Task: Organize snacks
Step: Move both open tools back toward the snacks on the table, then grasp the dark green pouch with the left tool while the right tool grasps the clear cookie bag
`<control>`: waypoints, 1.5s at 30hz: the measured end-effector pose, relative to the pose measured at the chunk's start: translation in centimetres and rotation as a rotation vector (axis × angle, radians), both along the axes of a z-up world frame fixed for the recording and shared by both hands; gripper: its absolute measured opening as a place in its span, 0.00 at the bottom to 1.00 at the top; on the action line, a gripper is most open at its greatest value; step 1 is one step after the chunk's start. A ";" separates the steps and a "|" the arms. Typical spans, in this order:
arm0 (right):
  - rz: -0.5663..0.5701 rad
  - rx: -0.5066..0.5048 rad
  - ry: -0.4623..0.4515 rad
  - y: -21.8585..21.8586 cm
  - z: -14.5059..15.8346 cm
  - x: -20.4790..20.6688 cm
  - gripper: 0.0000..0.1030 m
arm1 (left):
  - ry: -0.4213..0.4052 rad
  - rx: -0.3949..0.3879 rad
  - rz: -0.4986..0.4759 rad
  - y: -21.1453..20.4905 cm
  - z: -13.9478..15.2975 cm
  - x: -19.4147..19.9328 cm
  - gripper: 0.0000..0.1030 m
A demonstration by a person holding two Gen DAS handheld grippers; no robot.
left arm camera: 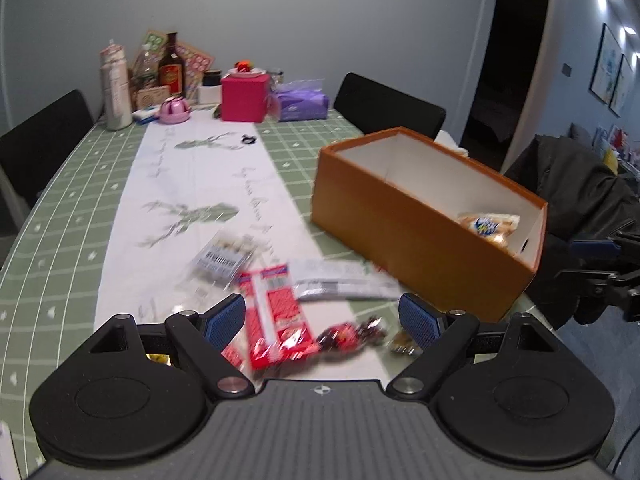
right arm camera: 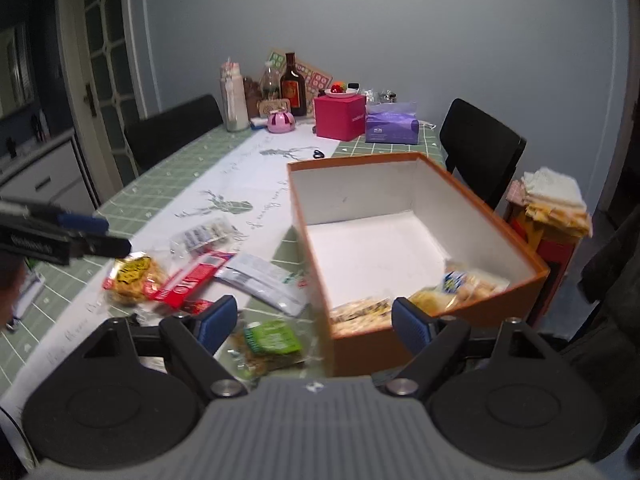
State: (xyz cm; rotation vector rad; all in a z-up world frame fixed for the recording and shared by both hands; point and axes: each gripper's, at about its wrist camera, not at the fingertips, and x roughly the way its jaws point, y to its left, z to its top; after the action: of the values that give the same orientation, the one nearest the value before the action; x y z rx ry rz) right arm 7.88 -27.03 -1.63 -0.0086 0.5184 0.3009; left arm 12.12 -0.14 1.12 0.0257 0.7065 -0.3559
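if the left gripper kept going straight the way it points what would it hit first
Probably the red snack pack lying between the open fingers of the left gripper, with the dark red wrapper beside it; depth is hard to judge.

**Snacks beside and inside the orange box**

An open orange cardboard box with a white inside (right arm camera: 400,208) stands on the desk, holding several yellowish cracker packets (right arm camera: 464,286) at its near end. Beside it lie a red-and-white packet (right arm camera: 188,280), a long white-and-silver sachet (right arm camera: 260,280), a clear wrapped pack (right arm camera: 202,234), a yellow crinkly bag (right arm camera: 134,276) and a green-labelled packet (right arm camera: 272,338).
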 end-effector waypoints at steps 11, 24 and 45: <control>-0.043 0.122 0.005 5.6 -8.1 -5.0 0.80 | 0.035 -0.048 0.073 4.2 -5.0 -3.2 0.98; 0.030 0.061 -0.008 9.6 -9.0 -5.2 0.84 | 0.070 -0.041 0.075 3.7 -8.4 -3.1 0.98; -0.002 0.051 0.050 11.1 -10.3 -3.2 0.83 | 0.094 -0.061 0.103 3.9 -10.3 -2.4 0.88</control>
State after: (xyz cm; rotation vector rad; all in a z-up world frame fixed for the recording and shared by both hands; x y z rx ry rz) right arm 4.63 -15.88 -11.96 0.0492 0.5603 0.3125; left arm 9.76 3.72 -9.14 -0.0854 0.7868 -0.2815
